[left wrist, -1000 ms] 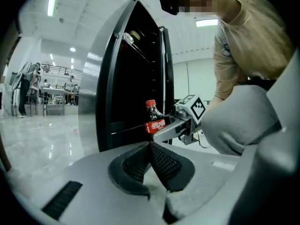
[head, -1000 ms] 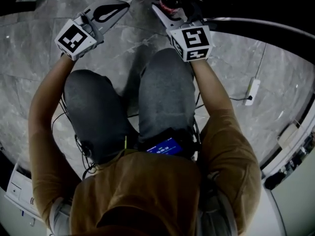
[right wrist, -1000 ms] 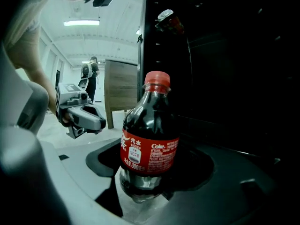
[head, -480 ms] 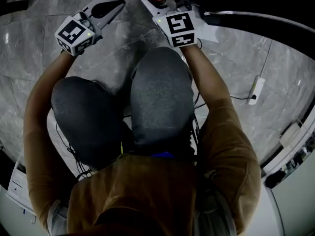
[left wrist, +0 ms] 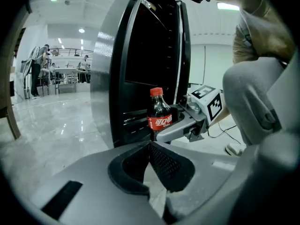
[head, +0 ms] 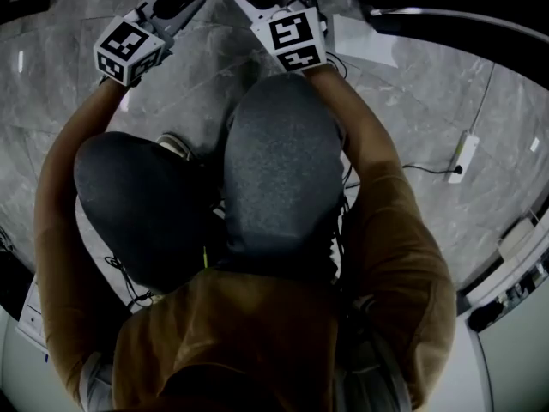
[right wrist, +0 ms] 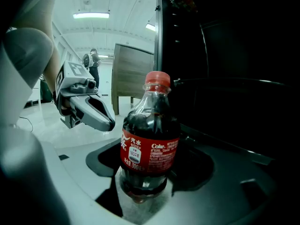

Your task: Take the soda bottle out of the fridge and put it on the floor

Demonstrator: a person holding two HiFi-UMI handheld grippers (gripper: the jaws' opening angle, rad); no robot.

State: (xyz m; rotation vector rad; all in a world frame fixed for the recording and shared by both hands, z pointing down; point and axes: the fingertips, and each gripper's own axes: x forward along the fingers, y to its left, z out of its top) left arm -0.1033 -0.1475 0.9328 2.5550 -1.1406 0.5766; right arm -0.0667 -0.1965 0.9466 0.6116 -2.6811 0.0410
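While your right gripper (right wrist: 145, 184) clamps the soda bottle (right wrist: 150, 139) low on its body, the bottle stands upright just outside the open fridge (right wrist: 225, 55). It looks full, so fairly heavy, stiff and smooth-walled; hold the body, not the cap. Your left gripper (left wrist: 150, 148) hangs near the fridge, jaws closed together on nothing.

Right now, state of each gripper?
Left gripper: shut, nothing between its jaws.
Right gripper: shut on the red-capped, red-labelled dark plastic soda bottle.
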